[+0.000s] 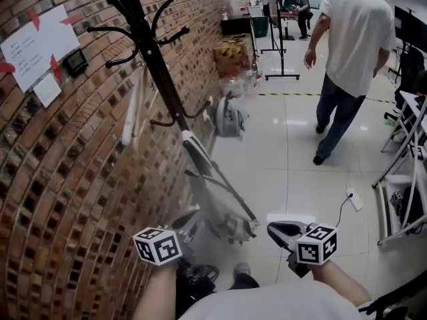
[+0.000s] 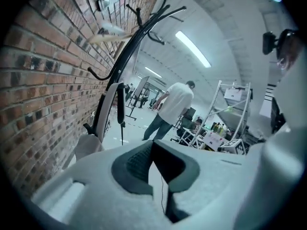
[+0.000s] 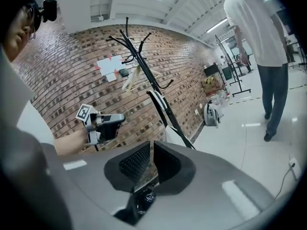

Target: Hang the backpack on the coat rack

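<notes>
The black coat rack stands against the brick wall. A grey backpack hangs low beside its pole, and its black-and-white strap runs up to a lower hook; the same strap shows in the right gripper view. My left gripper is shut with nothing between its jaws and sits short of the bag, near the wall. My right gripper is to the right of the backpack, apart from it. Its jaws stand together and hold nothing.
A second grey backpack lies on the floor by the wall further back. A person in a white T-shirt walks away across the tiles. A power strip and a white frame are at the right.
</notes>
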